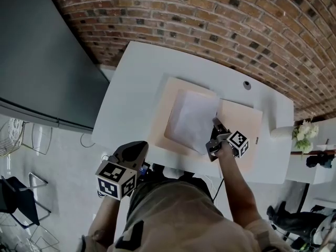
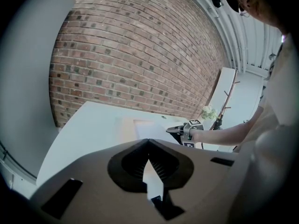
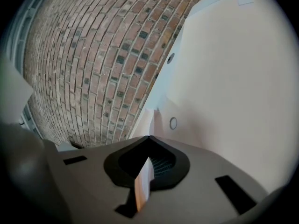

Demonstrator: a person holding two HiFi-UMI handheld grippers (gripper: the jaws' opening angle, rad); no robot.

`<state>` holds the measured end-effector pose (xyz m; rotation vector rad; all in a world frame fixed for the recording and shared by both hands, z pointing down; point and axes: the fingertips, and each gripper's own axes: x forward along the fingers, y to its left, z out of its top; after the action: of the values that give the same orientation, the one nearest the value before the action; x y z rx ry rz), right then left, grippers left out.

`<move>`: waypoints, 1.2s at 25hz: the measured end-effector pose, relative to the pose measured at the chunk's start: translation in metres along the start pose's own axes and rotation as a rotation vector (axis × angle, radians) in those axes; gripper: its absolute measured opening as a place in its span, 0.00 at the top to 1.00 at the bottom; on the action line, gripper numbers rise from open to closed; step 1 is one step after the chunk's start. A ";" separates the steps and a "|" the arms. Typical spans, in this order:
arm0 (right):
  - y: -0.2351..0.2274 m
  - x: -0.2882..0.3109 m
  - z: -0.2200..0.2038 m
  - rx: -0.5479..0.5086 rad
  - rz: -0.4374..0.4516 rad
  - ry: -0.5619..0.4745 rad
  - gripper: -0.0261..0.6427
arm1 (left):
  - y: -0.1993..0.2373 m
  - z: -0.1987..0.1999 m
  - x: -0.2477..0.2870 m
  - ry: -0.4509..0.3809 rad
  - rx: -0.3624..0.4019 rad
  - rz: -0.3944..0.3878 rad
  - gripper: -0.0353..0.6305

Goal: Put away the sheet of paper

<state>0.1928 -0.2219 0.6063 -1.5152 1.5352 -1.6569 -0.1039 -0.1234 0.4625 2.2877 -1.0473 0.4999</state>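
Both claws closed: right claw [image 1: 215,124] pinches sheet of paper [image 1: 190,118] at edge; left claw [image 1: 139,148] empty

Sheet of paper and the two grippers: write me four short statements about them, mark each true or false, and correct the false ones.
1. The sheet of paper lies on a peach mat on the white table. True.
2. The left gripper is gripping the sheet. False: it hangs by the table's near edge, away from the sheet, with its jaws together on nothing.
3. The right gripper is at the sheet's near right edge, its jaw tips together there. True.
4. The wall behind the table is plain white plaster. False: it is a brick wall.
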 end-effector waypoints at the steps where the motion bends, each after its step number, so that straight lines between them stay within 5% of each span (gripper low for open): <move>1: 0.000 0.001 -0.001 -0.001 -0.002 0.002 0.93 | 0.001 0.000 0.000 0.002 -0.001 0.000 0.93; 30: 0.002 0.029 -0.020 0.008 -0.006 0.057 0.93 | 0.014 -0.006 -0.001 0.012 -0.024 0.008 0.93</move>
<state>0.1654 -0.2388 0.6205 -1.4820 1.5529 -1.7207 -0.1157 -0.1263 0.4716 2.2574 -1.0519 0.5011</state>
